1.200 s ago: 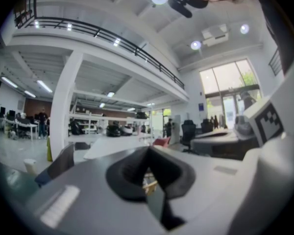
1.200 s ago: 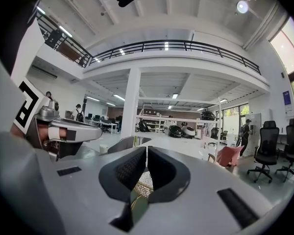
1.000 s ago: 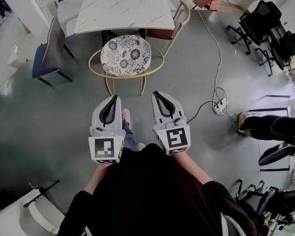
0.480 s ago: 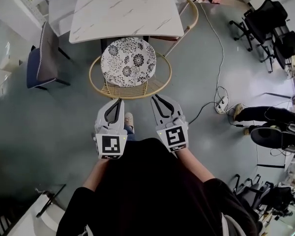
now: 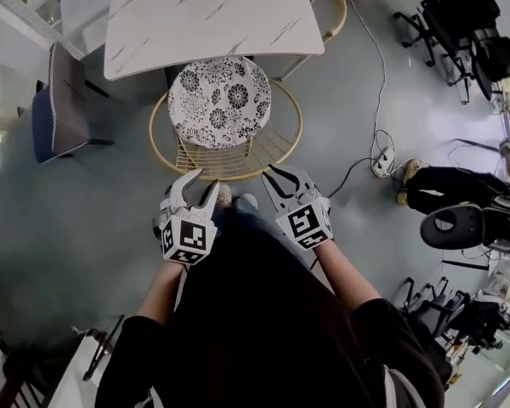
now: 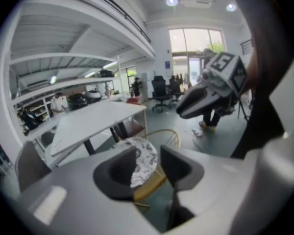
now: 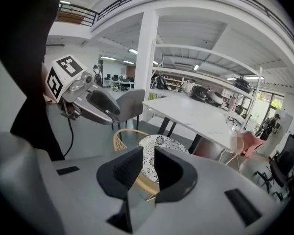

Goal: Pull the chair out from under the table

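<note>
Grey, smooth floor [image 5: 68, 219] in a big open workshop room. White shelving and an upper gallery show in both gripper views. A white marble-look table [image 5: 204, 15] sits at the top of the head view. A grey side chair [image 5: 55, 109] stands at its left. Black office chairs [image 5: 459, 24] are far right, and a white cable [image 5: 376, 92] runs over the floor to a power strip [image 5: 381, 163].

The chair [image 5: 219, 100] has a round black-and-white flowered seat and a tan hoop back. It faces the table, with the far edge of the seat at the table's near edge and the hoop back toward the person. The seat has no long side. The hoop is widest left to right in the head view.

The left claw [image 5: 200, 181] is near the hoop on its left, not touching it. Its jaws have just been opening and stand apart, empty. The right claw [image 5: 276, 173] is near the hoop on its right, jaws closed together and holding nothing.
</note>
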Tool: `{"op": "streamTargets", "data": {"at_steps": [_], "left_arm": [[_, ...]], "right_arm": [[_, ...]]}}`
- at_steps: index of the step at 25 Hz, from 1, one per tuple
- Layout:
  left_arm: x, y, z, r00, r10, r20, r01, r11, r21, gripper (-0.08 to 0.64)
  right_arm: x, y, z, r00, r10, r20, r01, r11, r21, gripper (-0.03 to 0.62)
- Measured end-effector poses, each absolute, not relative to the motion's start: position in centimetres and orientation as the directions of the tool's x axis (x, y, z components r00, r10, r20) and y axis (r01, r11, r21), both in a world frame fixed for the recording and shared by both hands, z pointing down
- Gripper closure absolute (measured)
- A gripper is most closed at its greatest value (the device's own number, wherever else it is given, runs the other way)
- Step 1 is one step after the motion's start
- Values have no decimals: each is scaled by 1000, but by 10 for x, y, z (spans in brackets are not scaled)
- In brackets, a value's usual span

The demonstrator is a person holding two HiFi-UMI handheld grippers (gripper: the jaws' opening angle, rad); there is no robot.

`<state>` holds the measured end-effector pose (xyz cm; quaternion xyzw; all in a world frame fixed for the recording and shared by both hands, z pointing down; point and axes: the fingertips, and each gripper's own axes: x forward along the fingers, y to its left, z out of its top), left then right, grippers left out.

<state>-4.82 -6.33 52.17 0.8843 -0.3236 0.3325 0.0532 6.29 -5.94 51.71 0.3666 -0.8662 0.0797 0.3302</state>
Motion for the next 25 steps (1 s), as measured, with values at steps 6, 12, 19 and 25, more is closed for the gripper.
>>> {"op": "streamTargets", "data": {"at_steps": [6, 12, 19, 25], "left_arm": [[-52, -54, 577, 521, -363, 772, -397, -904, -157, 363], [-59, -50, 631, 376, -272, 886, -139, -962, -236, 356], [-64, -47, 678, 228, -226, 947, 59, -968, -245, 364], [-68, -50, 699, 153, -233, 960, 178, -949, -259, 402]], "right_arm": [[67, -56, 569, -465, -431, 773, -518, 841, 157, 442], [77, -47, 629, -339, -295, 893, -209, 950, 234, 423], [90, -48, 687, -173, -243, 955, 107, 959, 263, 423], [96, -58, 712, -105, -247, 963, 220, 939, 264, 423]]}}
